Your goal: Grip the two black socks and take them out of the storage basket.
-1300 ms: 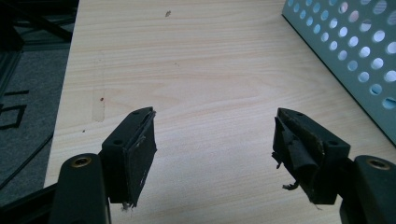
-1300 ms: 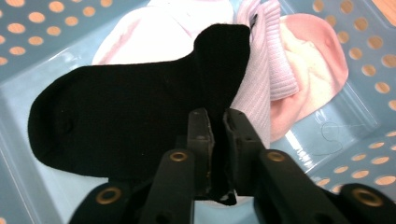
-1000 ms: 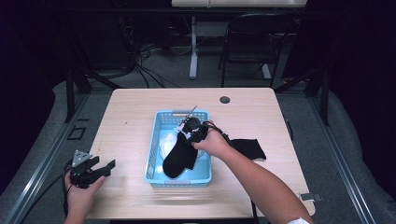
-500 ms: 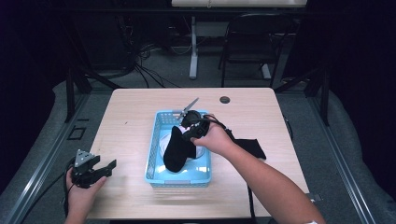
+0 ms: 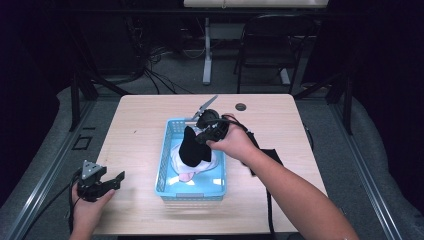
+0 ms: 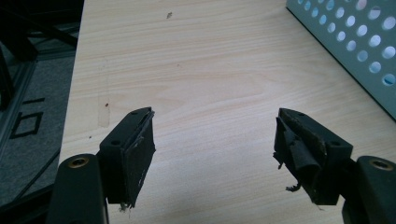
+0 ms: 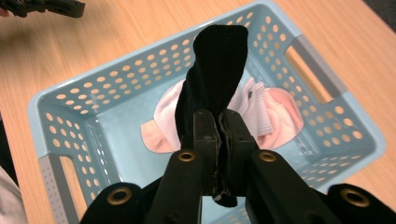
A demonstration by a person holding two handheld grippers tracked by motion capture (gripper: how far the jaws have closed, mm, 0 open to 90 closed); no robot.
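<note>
My right gripper is clamped on a black sock, which hangs above the light-blue perforated basket holding pink and white socks. My left gripper, jaws just opening and apart, rests over bare table beside the basket.

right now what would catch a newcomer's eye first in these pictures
A black sock hangs over the blue basket in the middle of the table, pinched by the right gripper. Under it, pink and white socks lie on the basket's floor. At the near left of the table, the left gripper rests open with nothing between its fingers.
</note>
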